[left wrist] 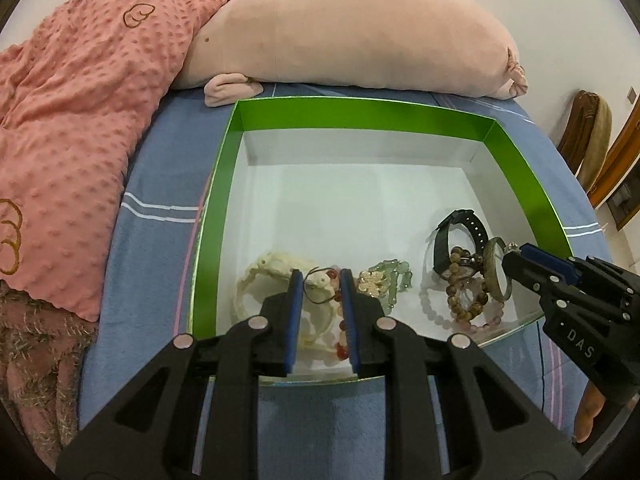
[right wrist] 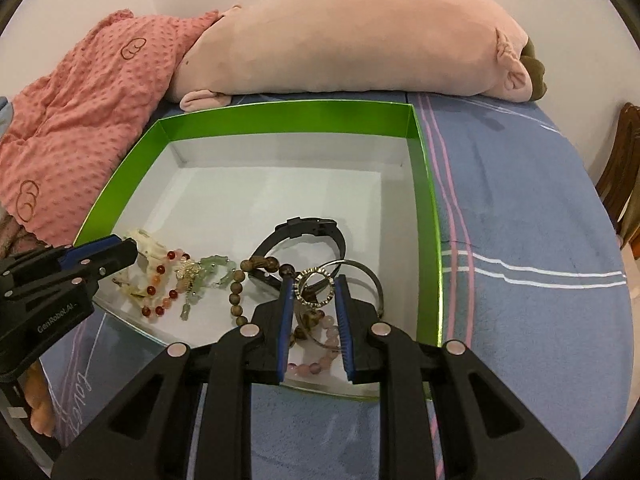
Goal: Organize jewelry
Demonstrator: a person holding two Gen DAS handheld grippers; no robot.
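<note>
A green box (left wrist: 360,114) with a white floor holds the jewelry; it also shows in the right wrist view (right wrist: 426,200). My left gripper (left wrist: 320,276) is shut on a small cream pendant on a dark cord (left wrist: 320,282), above a cream bracelet (left wrist: 264,268) and red beads (left wrist: 342,344). My right gripper (right wrist: 313,286) is shut on a sparkly ring-shaped bangle (right wrist: 314,286), above a pink bead bracelet (right wrist: 316,366) and a wooden bead bracelet (right wrist: 240,280). A black watch (right wrist: 304,228), a metal bangle (right wrist: 370,276) and green stone beads (right wrist: 212,266) lie nearby.
The box sits on a blue striped bedsheet (right wrist: 520,220). A pink plush pillow (left wrist: 352,36) lies behind it and a coral dotted blanket (left wrist: 80,120) to the left. A wooden chair (left wrist: 588,132) stands at the far right.
</note>
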